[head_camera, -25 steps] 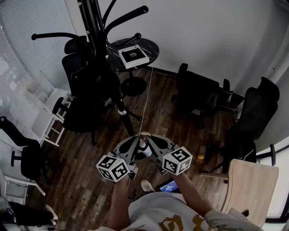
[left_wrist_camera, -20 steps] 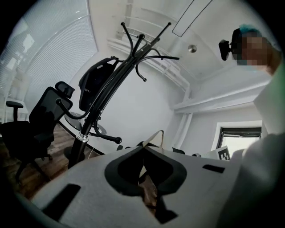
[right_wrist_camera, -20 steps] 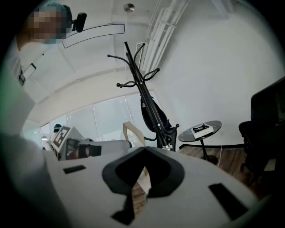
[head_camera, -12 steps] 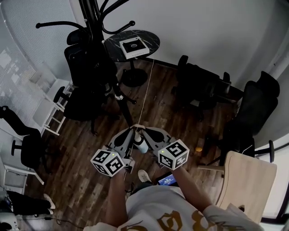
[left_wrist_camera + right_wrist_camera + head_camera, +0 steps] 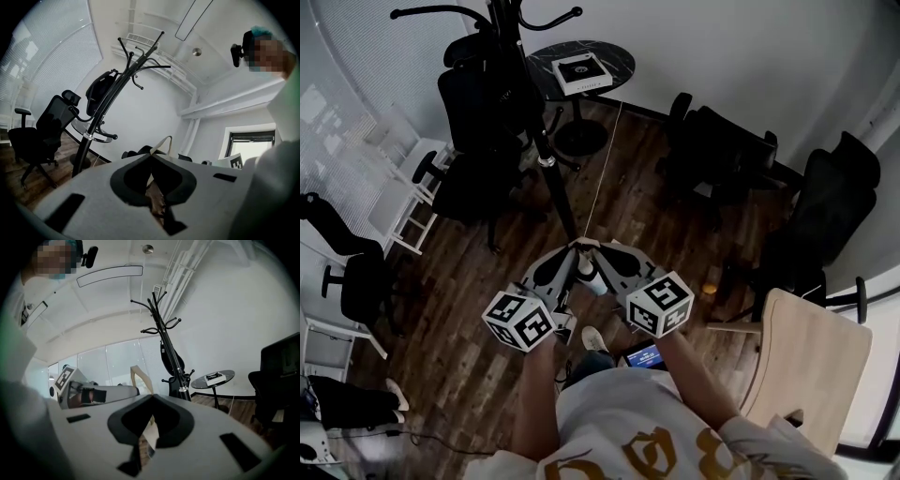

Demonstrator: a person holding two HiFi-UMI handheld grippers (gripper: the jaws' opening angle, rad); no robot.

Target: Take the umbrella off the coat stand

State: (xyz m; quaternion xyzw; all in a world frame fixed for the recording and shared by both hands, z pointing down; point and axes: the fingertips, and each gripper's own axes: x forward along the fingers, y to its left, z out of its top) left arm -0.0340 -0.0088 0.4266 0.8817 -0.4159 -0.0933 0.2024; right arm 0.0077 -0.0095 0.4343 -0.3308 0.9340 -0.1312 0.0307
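Observation:
The black coat stand rises at the upper left, its foot hidden behind my grippers. A black folded thing hangs from its hooks, also seen as a dark bundle; I cannot tell whether it is the umbrella. My left gripper and right gripper meet tip to tip low in front of the stand. A beige strap loop sticks up from the left gripper, and the same strap shows over the right gripper. Both are shut on it.
A round black table carrying a white box stands beyond the stand. Black office chairs ring the wooden floor. A pale wooden chair is at the right, and a thin pale cord runs across the floor.
The grippers stay tip to tip on the strap and sit slightly higher in the frame. The view has drifted, so the stand and table lie nearer the top edge.

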